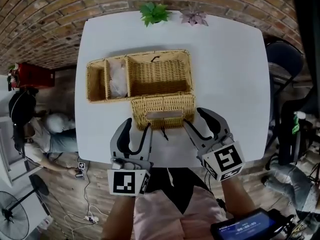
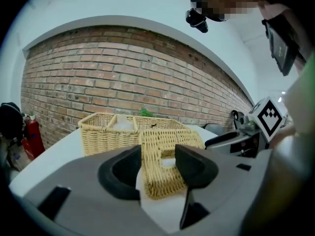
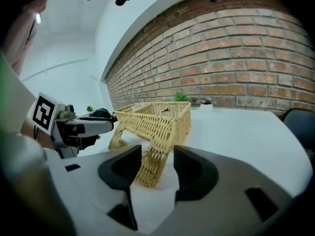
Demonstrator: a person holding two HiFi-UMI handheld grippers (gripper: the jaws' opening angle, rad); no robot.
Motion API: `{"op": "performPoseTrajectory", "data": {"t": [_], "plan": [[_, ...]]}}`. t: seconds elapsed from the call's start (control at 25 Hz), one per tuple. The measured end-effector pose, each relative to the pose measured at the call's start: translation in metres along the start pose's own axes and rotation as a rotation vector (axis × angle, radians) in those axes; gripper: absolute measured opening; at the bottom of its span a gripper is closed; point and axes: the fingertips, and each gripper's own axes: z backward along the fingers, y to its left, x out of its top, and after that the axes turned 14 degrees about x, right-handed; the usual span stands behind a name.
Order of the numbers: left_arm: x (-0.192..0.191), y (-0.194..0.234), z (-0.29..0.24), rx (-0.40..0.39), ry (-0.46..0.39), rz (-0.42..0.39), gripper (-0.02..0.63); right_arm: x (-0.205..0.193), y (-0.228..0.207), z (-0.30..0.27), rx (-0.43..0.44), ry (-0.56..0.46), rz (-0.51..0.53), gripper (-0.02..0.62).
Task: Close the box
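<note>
While the wicker box [image 1: 160, 76] sits open near the middle of the white table [image 1: 235, 64], its lid [image 1: 162, 106] hangs off the front wall toward the person, sloping down so that its free edge rests on the tabletop. The box is divided into compartments, and a pale crumpled item [image 1: 118, 79] lies in the middle one. The left gripper [image 1: 138, 126] is at the lid's near left corner and the right gripper [image 1: 193, 117] at its near right corner, both pointing toward the box and slightly downward. In each gripper view the jaws stand apart with a corner of the woven lid showing in the gap. The black pads are clear of the wicker, so neither tool grips anything. A slot-shaped handle opening [image 1: 165, 115] is cut into the lid near its free edge. At the table's far edge stand a small green plant [image 1: 154, 13] and a purplish plant [image 1: 194, 17], with a brick wall [image 1: 60, 9] behind.
</note>
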Motion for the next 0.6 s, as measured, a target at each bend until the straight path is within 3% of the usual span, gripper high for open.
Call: {"op": "performPoseTrajectory", "data": {"t": [0.24,0.4,0.6], "plan": [[-0.025,0.003,-0.006,-0.017,0.044,0.038,0.277,-0.024,0.003,-0.009,0.015,0.038,-0.027,0.221],[-0.035,0.000,-0.011,-0.031,0.077,0.054,0.285,-0.031,0.002,-0.012,0.025,0.041,-0.049,0.229],[-0.039,0.001,-0.015,-0.040,0.090,0.005,0.285,-0.032,0.002,-0.014,0.034,0.045,-0.059,0.233]]}}
